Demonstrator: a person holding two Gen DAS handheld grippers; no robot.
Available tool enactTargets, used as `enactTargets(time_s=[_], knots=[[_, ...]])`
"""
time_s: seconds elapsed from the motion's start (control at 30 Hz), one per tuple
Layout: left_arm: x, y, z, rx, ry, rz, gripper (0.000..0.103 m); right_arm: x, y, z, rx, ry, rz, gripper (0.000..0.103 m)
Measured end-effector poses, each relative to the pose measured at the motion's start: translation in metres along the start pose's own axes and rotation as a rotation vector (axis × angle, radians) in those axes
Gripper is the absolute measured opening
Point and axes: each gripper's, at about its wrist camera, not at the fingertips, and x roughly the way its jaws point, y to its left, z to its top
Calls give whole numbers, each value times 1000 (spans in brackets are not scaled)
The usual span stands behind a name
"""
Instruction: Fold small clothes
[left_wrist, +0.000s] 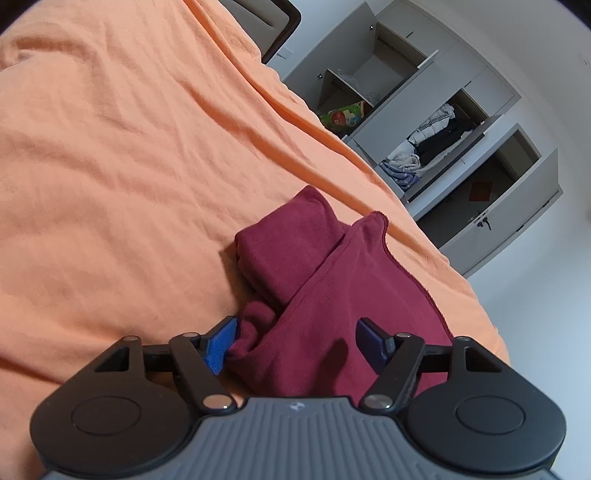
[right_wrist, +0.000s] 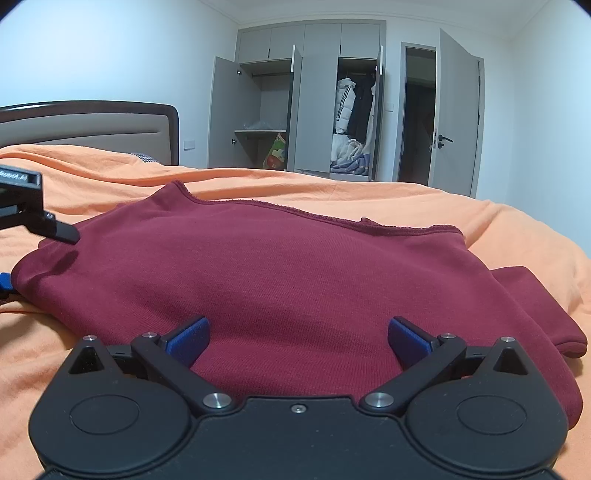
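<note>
Across the middle of both frames, the dark red knitted garment (right_wrist: 295, 273) lies on the orange bedsheet (left_wrist: 110, 166), partly folded with one sleeve tucked over, while the left gripper (left_wrist: 297, 341) and right gripper (right_wrist: 297, 341) hover spread wide, so further folds look outstanding.

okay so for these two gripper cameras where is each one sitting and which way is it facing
Left wrist: on the left gripper, low over the orange bedsheet, facing the maroon sweatshirt and wardrobe; its own open blue pads show.
Right wrist: on the right gripper, facing across the sweatshirt toward headboard, wardrobe and door; its open pads and the left gripper's tip show.
Shared: sweatshirt, sheet, wardrobe.
</note>
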Motion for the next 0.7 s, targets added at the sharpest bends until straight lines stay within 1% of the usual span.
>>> enactTargets(time_s=[0.07,0.13,0.17,0.23,0.3,0.33,0.4,0.47,0.57,0.63,0.7], knots=[[3,1,3,-19,6,-6,73,-3,-1,0,13,-14,4,103],[5,1,5,-24,11,0,60,-9,-5,2,45,-49,-18,103],[7,1,6,-22,18,4,57,-12,-7,5,62,-64,-34,103],[9,4,6,-30,26,-3,47,-12,-12,13,97,-85,-42,103],[10,6,7,-42,30,-10,46,-4,-15,24,110,-83,-41,103],[11,6,7,-45,30,-12,46,3,-16,29,101,-75,-58,103],[12,6,7,-44,30,-14,46,17,-14,39,64,-50,-100,103],[14,7,8,-46,31,-15,45,29,-11,45,23,-42,-115,103],[17,9,11,-57,25,-15,46,41,-6,47,-19,-20,-111,103],[20,8,13,-51,20,-11,46,52,-3,43,-37,25,-112,103],[24,7,15,-40,18,-5,46,57,-2,37,-41,37,-114,103]])
